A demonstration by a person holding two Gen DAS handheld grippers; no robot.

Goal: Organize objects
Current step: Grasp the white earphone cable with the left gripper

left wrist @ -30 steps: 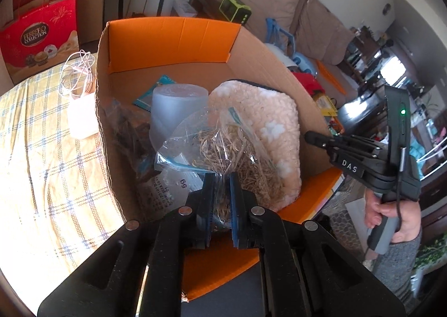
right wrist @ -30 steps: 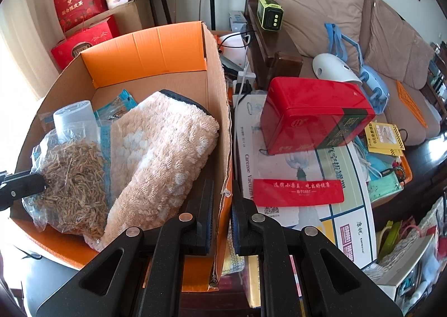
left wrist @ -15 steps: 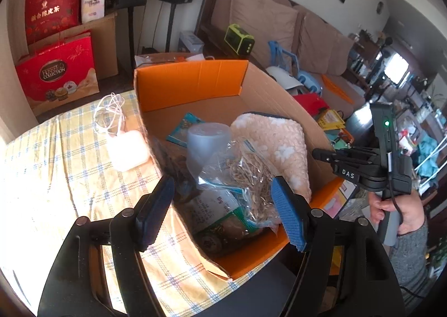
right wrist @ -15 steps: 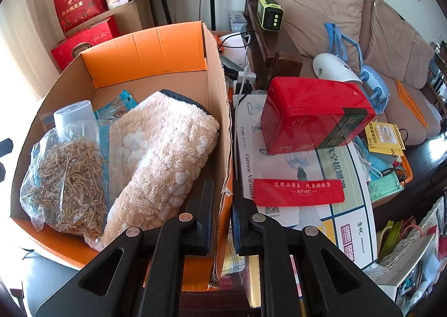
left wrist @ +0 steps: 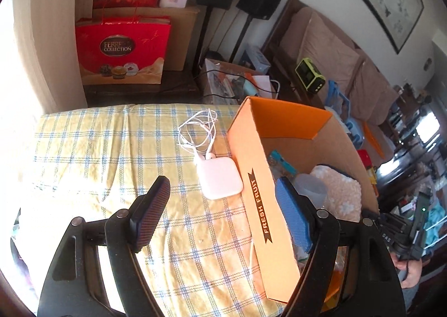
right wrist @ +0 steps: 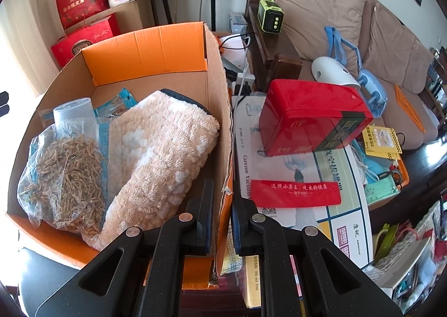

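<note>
Left wrist view: the left gripper is held with its jaws spread wide apart and nothing between them, above the checked tablecloth.
Left pads: one pad is seen over the cloth, the other over the box's interior.
Cardboard box: stood at the right edge of the cloth-covered table, open-topped, its side lettered "FRESH FRUIT".
White charger: laid on the cloth just beside the box's left wall, with a tangle of white earphones at its far side.
Right gripper: clamped together on the box's right wall, one finger inside, one outside.
Box contents: a clear bag of dried strands is lodged in the near left corner, a fluffy beige cloth is lying beside it, and a frosted cup is set behind the bag.
Red tin: rested on papers outside the box, to its right.
</note>
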